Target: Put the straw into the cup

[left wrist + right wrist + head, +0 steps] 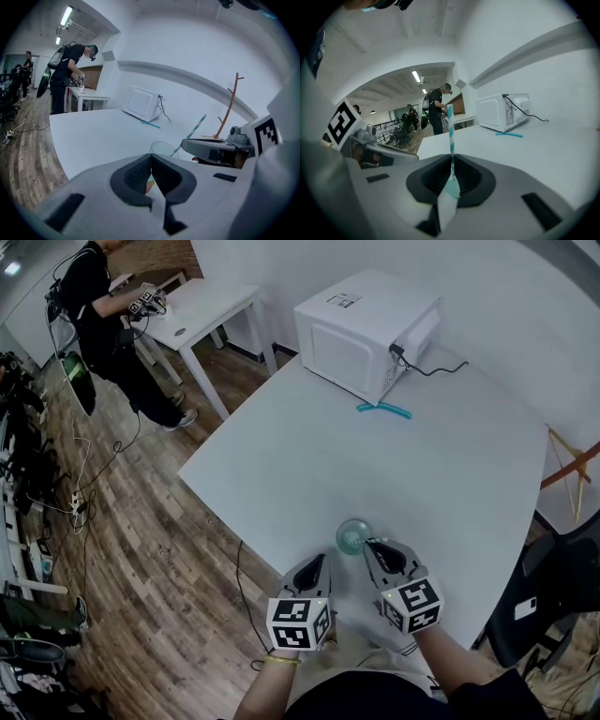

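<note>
A clear plastic cup (353, 536) stands on the white table (309, 456) near its front edge, seen also in the left gripper view as the cup (164, 148). My right gripper (373, 545) is shut on a teal-and-white striped straw (451, 133), just right of the cup. From the left gripper view the straw (194, 130) slants down from the right gripper (213, 146) to the cup's rim; its lower tip is hard to make out. My left gripper (321, 562) sits just short of the cup on its left, pads together (151, 157) with nothing held.
A white microwave (361, 329) with a black cable stands at the table's far side, with loose teal straws (384, 410) in front of it. A person (103, 306) works at a second table at the back left. A wooden rack (572, 470) and a chair (544, 601) are at the right.
</note>
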Demonstrator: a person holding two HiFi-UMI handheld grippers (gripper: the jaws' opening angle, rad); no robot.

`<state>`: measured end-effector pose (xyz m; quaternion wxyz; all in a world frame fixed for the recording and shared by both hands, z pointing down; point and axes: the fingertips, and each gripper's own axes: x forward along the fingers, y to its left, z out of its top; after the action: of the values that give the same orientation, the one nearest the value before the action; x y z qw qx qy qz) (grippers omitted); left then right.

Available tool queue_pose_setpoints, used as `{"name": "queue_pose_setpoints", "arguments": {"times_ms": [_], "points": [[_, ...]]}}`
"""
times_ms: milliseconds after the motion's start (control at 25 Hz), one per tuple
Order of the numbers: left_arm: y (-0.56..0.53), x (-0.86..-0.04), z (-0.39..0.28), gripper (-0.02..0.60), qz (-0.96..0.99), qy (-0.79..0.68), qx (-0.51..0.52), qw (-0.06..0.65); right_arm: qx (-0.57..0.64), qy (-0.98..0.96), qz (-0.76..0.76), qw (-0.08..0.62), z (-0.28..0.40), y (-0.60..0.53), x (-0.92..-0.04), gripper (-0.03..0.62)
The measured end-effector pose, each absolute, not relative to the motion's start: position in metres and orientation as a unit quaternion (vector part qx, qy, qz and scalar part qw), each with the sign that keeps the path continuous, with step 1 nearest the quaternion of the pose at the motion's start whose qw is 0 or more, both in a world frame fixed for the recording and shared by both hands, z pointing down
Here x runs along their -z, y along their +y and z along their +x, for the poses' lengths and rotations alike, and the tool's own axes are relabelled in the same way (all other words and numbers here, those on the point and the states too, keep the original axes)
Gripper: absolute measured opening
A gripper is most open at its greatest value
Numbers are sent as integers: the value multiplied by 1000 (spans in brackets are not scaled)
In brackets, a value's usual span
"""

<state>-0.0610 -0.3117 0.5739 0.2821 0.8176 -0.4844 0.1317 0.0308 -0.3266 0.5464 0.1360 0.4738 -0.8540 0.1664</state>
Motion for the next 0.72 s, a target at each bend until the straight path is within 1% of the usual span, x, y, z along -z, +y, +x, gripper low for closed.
{"name": "queue_pose_setpoints", "arguments": {"times_ms": [720], "points": [[-308, -578, -59, 20, 817, -482, -137, 284, -183, -849, 470, 153, 29, -325, -566, 40]]}}
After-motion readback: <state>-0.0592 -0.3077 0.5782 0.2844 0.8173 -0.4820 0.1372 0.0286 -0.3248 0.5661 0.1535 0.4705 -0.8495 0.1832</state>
